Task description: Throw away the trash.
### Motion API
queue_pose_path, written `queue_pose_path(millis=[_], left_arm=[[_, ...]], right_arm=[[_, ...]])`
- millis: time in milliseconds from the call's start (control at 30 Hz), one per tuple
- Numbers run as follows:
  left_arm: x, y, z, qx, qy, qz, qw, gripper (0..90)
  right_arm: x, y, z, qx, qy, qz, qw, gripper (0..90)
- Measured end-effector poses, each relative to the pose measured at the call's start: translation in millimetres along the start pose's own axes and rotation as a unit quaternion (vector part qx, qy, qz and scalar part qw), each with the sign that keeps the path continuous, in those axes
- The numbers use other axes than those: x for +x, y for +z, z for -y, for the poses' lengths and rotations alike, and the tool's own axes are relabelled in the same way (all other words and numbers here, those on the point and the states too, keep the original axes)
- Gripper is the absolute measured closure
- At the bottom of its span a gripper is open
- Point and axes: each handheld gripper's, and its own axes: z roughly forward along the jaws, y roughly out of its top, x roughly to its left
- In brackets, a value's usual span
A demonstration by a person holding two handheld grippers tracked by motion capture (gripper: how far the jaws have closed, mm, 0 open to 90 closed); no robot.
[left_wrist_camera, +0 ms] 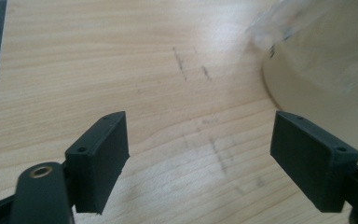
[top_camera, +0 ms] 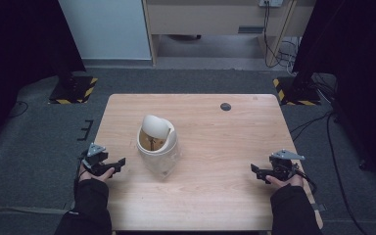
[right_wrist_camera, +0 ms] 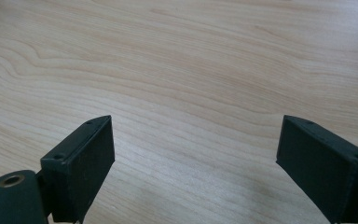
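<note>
Risk, starting close: holding the left gripper spread wide with nothing inside, low over the worktop, just beside the little cream bin. Holding the right gripper spread wide too, pinching nothing, well apart from the bin. Maybe bumping the bin's side with one open jaw while reaching in, and tipping it over, it looking tall and light. Maybe catching the clear wrap hanging around the bin and dragging everything along, or slipping off the smooth wall. Farther up, maybe knocking the swinging lid, sitting tilted on top, and popping it loose. Farther still, maybe shoving the bin toward the far edge of the worktop, with the right gripper sitting too far off to be helping.
</note>
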Motion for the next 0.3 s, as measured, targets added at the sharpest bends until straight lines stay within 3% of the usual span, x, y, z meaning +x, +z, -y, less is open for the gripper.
queue_pose_path(millis=[300], left_arm=[[-0.2,9.0,6.0,0.044,0.014,-0.004,0.9989,13.2]], right_arm=[[-10.5,3.4,6.8,0.033,-0.009,0.017,0.9993,9.9]])
